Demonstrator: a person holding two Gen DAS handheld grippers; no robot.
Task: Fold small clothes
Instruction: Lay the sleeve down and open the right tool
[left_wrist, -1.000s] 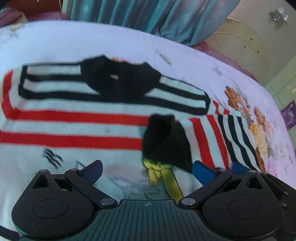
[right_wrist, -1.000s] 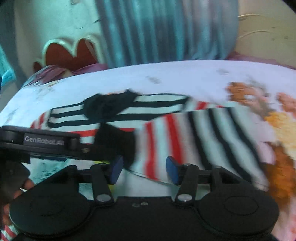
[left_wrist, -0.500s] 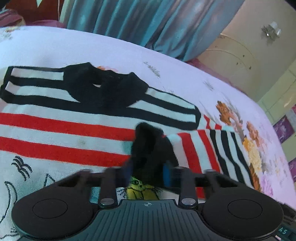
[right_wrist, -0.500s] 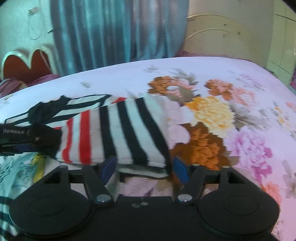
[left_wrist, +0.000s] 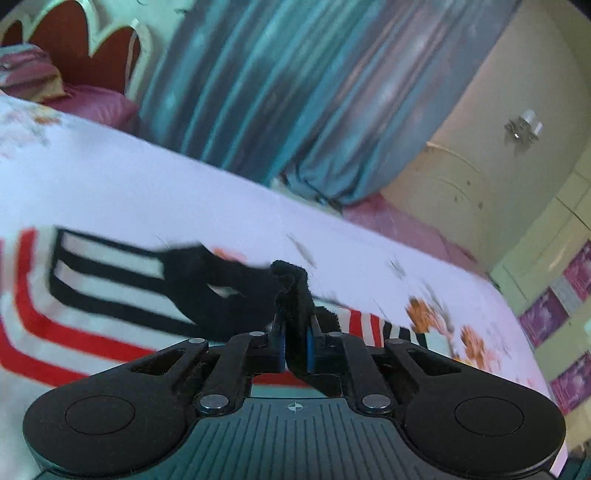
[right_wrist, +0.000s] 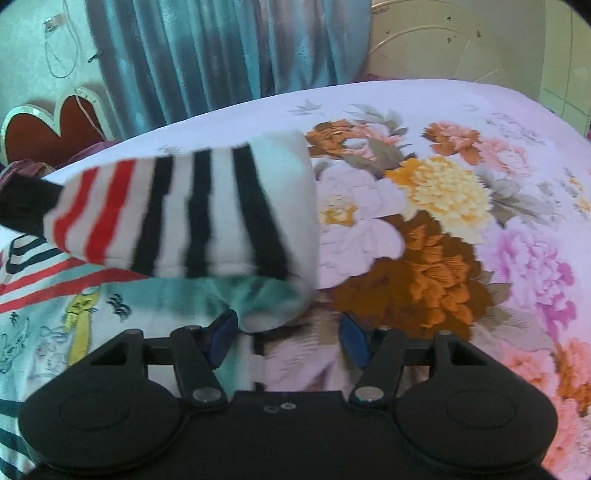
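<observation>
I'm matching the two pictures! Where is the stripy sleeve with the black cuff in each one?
Left wrist view: the black knitted cuff is centre, pinched in the left hand-held gripper.
Right wrist view: the red, black and white striped sleeve hangs left of centre.
Shared landmark: the teal curtain behind the bed.

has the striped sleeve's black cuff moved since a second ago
Yes. The black cuff, clamped in the left gripper, has lifted off the shirt's printed front toward its black collar.

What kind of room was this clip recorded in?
Most likely a bedroom. The striped shirt lies on a floral bedsheet, a scalloped red headboard stands at one end, and a teal curtain hangs behind.
</observation>
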